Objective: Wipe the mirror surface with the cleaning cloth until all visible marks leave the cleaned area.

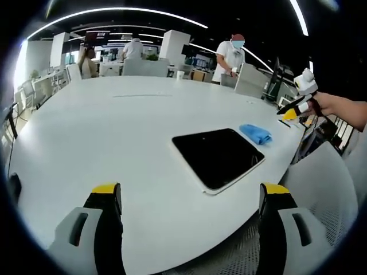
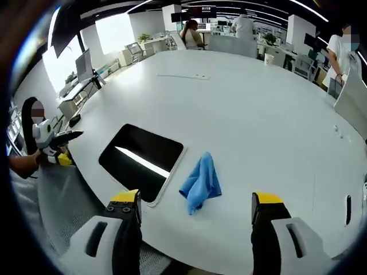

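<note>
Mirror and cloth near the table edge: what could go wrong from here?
The mirror lies close to the table's edge, so a hard wipe might push it off. The cloth lies crumpled beside it, untouched; the open right gripper may pinch only a fold and wipe poorly.

Tabletop: I see the white table (image 2: 246,103) bare and open beyond the mirror (image 2: 142,160).
Beside the mirror: the blue cloth (image 2: 200,183) lies bunched just off its edge.
My jaws: both pairs spread wide, holding nothing.
Table edge: mesh chair (image 1: 327,189) crowds it.
</note>
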Motion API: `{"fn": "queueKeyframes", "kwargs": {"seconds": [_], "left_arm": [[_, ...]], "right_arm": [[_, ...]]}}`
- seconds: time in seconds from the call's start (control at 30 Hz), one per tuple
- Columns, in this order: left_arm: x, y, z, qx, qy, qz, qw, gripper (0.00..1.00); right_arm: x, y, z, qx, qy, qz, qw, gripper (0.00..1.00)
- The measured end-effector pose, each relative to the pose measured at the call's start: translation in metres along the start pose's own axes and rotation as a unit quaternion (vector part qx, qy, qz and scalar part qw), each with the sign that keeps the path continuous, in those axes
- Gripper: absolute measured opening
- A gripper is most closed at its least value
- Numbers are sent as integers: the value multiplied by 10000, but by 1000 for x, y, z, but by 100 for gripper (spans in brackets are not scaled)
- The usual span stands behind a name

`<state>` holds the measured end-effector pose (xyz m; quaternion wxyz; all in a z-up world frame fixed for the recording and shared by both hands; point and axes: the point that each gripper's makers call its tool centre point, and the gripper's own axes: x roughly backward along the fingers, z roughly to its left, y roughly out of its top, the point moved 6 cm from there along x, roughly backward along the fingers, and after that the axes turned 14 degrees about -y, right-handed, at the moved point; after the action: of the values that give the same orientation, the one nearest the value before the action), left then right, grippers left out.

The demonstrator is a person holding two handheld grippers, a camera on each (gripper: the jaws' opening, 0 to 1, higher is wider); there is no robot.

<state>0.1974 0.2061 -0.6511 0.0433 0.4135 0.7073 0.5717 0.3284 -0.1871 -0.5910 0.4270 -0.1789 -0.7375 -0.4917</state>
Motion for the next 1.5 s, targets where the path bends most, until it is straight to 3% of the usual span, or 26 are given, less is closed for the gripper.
{"fn": "queueKeyframes", "kwargs": {"seconds": [0.1, 0.27, 0.47, 0.53, 0.7, 0.83, 1.0, 1.1, 1.2, 1.27, 1.43, 1.5], "left_arm": [[-1, -1, -1, -22, -53, 51, 10000, 99], [-1, -2, -2, -25, -60, 61, 10000, 99], [0, -2, 1, 76, 10, -16, 10000, 99], [0, -1, 0, 34, 9, -5, 10000, 99], [0, -1, 1, 69, 30, -48, 10000, 99], [0, -1, 2, 60, 38, -29, 10000, 99], [1, -1, 3, 103, 73, -64, 9999, 99], [0, -1, 2, 84, 41, -28, 10000, 99], [-1, -1, 1, 76, 28, -15, 10000, 99], [0, -1, 2, 90, 42, -23, 9999, 99], [0, -1, 3, 117, 58, -54, 9999, 99], [0, -1, 3, 101, 48, -46, 9999, 99]], "right_arm": [[-6, 13, 0, 129, 29, 131, 9998, 74], [-22, 17, -1, 398, -9, 342, 9986, 62], [-41, 16, -5, 328, 6, 584, 9978, 57], [-48, 14, -5, 241, 22, 653, 9976, 53], [-72, 5, -3, -27, -114, 798, 9967, 32], [-86, -2, 3, -291, -9, 996, 9946, 31], [-98, -9, 5, -279, -217, 1168, 9925, 21], [-103, -12, 9, -491, -139, 1254, 9908, 23], [-111, -18, 9, -410, -337, 1318, 9899, 16], [-112, -17, 15, -753, -231, 1310, 9882, 8], [-111, -17, 10, -936, -321, 1336, 9861, 6], [-111, -17, 11, -1225, -336, 1395, 9820, 6]]}}
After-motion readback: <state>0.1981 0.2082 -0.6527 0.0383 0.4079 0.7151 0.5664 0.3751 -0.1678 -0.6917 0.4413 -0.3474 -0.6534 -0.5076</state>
